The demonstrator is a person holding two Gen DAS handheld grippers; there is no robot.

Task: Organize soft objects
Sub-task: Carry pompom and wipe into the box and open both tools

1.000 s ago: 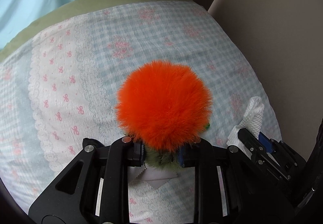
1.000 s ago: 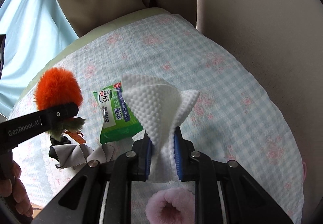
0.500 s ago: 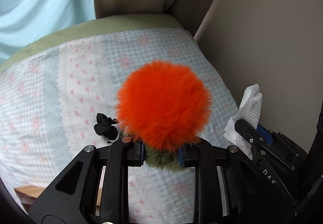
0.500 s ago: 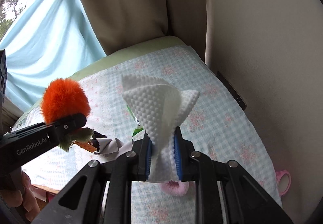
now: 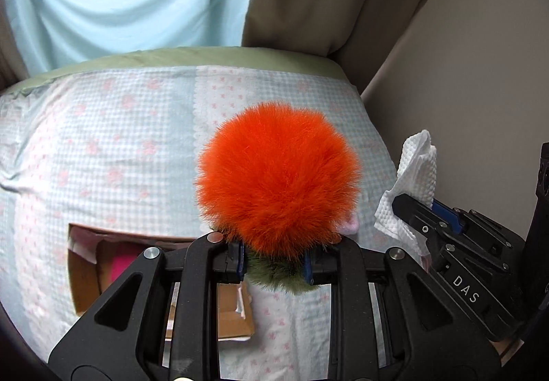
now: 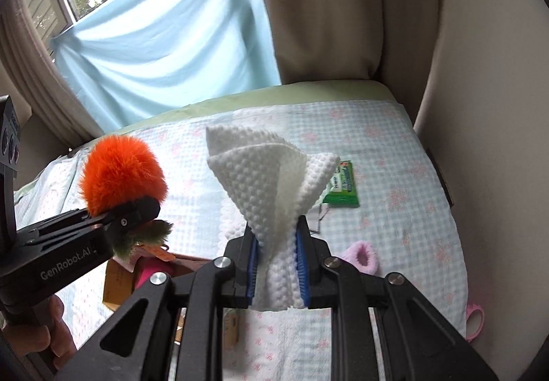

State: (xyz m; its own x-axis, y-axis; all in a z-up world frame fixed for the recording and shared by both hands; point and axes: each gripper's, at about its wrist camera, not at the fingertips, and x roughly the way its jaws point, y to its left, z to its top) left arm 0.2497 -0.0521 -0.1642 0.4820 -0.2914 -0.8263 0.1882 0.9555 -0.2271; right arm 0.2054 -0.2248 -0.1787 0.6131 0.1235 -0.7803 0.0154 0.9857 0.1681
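Note:
My left gripper (image 5: 274, 266) is shut on a fluffy orange pom-pom toy (image 5: 278, 175) with a green base, held in the air above the bed; it also shows in the right wrist view (image 6: 121, 175). My right gripper (image 6: 276, 264) is shut on a white dimpled paper towel (image 6: 271, 175), also held up; it also shows at the right of the left wrist view (image 5: 415, 175). An open cardboard box (image 5: 89, 264) with something pink inside lies on the bed below the left gripper, and it also shows in the right wrist view (image 6: 118, 281).
The bed has a checked floral cover (image 6: 394, 182). On it lie a green wipes packet (image 6: 343, 185), a pink fluffy scrunchie (image 6: 360, 255) and a pink ring (image 6: 475, 319) at the right edge. Curtains (image 6: 164, 37) and a wall stand behind.
Both grippers have lifted and swung left with their loads. The cardboard box has come into view below them; the wipes packet now lies to the right of the towel.

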